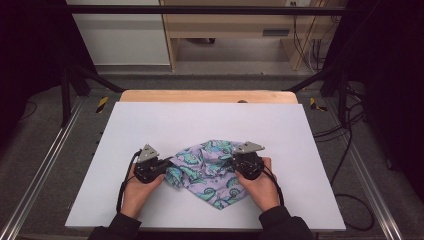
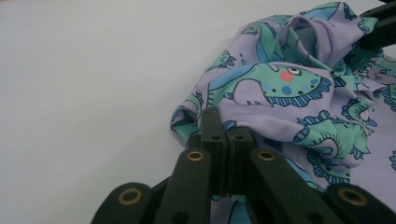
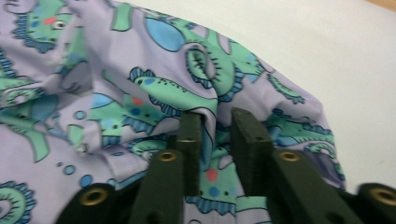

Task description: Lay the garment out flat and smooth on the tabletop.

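Observation:
A crumpled lilac cloth (image 1: 210, 172) printed with green and blue sea creatures lies on the white tabletop (image 1: 200, 120), near its front middle. My left gripper (image 1: 167, 167) is at the cloth's left edge. In the left gripper view its jaws (image 2: 224, 123) are pressed together, pinching the cloth's (image 2: 280, 93) hem. My right gripper (image 1: 232, 165) rests on the cloth's right side. In the right gripper view it (image 3: 217, 119) stands slightly apart, with a raised fold of the cloth (image 3: 140, 70) in the gap and the pads not squeezing it. The right gripper's black tip (image 2: 378, 28) also shows at the top right of the left gripper view.
White board stretches bare behind and to both sides of the cloth. A wooden strip (image 1: 207, 96) runs along its far edge. Metal rails (image 1: 40, 175) flank the table, and cables (image 1: 345, 150) lie on the floor at the right.

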